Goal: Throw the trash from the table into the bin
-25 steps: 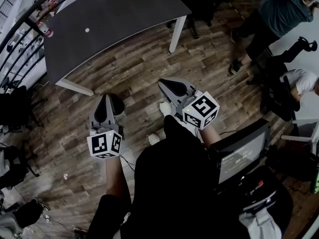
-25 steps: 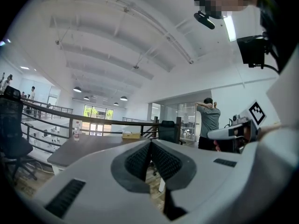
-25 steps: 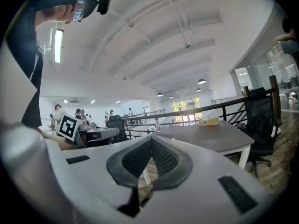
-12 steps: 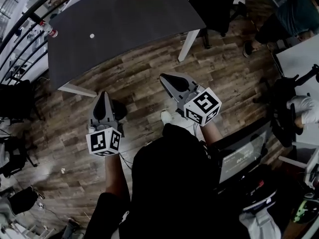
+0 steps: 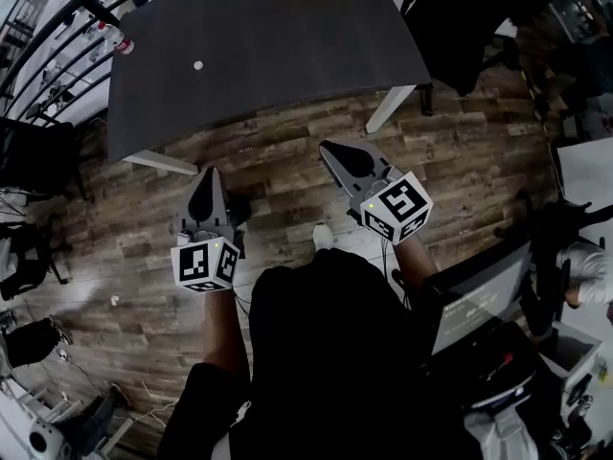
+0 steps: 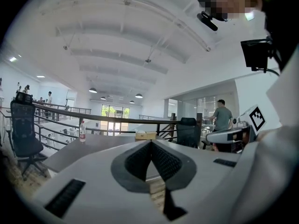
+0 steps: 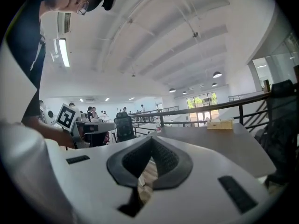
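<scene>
A dark table [image 5: 287,36] stands ahead on the wooden floor. A small white scrap [image 5: 197,65] lies on its left part, and a plastic bottle [image 5: 120,38] stands at its far left corner. My left gripper [image 5: 208,172] and my right gripper [image 5: 326,147] are held over the floor, short of the table's near edge, both pointing at it. Each is shut with nothing between its jaws. In the left gripper view my left gripper [image 6: 151,143] faces the bottle [image 6: 82,130] and a cardboard box [image 6: 146,135] on the table. No bin is in view.
A black office chair [image 5: 38,156] stands left of the table by a railing [image 5: 57,27]. Another black chair [image 6: 188,131] is at the table's far side. A person [image 6: 222,115] stands in the distance. A monitor [image 5: 474,300] sits at my right.
The table has come closer and lower in the head view as both grippers moved forward toward it. Both grippers stayed shut.
</scene>
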`<state>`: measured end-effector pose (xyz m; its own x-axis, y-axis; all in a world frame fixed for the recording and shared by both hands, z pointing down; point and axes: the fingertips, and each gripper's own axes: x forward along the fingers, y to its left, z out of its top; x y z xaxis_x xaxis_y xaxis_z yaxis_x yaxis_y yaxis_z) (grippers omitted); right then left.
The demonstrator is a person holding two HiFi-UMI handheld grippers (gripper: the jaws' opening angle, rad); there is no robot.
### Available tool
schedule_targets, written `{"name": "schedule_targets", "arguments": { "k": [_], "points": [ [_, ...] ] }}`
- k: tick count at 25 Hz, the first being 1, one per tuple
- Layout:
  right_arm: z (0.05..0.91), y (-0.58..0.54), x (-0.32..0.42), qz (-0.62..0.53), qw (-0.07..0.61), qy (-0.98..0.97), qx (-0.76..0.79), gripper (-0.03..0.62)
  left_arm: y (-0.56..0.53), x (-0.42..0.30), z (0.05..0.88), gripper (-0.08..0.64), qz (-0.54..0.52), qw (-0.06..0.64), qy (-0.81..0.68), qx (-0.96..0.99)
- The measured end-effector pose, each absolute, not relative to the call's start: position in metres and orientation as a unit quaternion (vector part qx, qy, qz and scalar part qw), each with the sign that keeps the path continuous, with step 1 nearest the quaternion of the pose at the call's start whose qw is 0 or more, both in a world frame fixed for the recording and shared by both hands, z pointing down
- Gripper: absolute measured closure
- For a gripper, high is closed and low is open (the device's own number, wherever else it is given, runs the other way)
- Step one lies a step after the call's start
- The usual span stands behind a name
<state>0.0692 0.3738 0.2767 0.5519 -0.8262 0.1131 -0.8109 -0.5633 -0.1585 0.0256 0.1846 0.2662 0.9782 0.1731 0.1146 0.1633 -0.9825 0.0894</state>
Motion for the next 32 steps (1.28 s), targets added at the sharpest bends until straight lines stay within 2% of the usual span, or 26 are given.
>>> {"name": "schedule_targets", "arguments": {
  "k": [16,23,32],
  "points": [
    [0.302,0.348,0.122,-0.110,0.047,0.493,-0.862,0.584,0.181,0.058,0.297,0.551,0.107,0.018,0.081,0.991],
    [0.305,0.305,0.161,-0.123,0.038,0.502,-0.856,0.584,0.113,0.094,0.301,0.551,0.098,0.040,0.045,0.993],
    [0.315,0.188,0.258,-0.130,0.005,0.532,-0.837,0.584,-0.008,0.189,0.304,0.551,0.094,0.049,0.030,0.994]
  ]
}}
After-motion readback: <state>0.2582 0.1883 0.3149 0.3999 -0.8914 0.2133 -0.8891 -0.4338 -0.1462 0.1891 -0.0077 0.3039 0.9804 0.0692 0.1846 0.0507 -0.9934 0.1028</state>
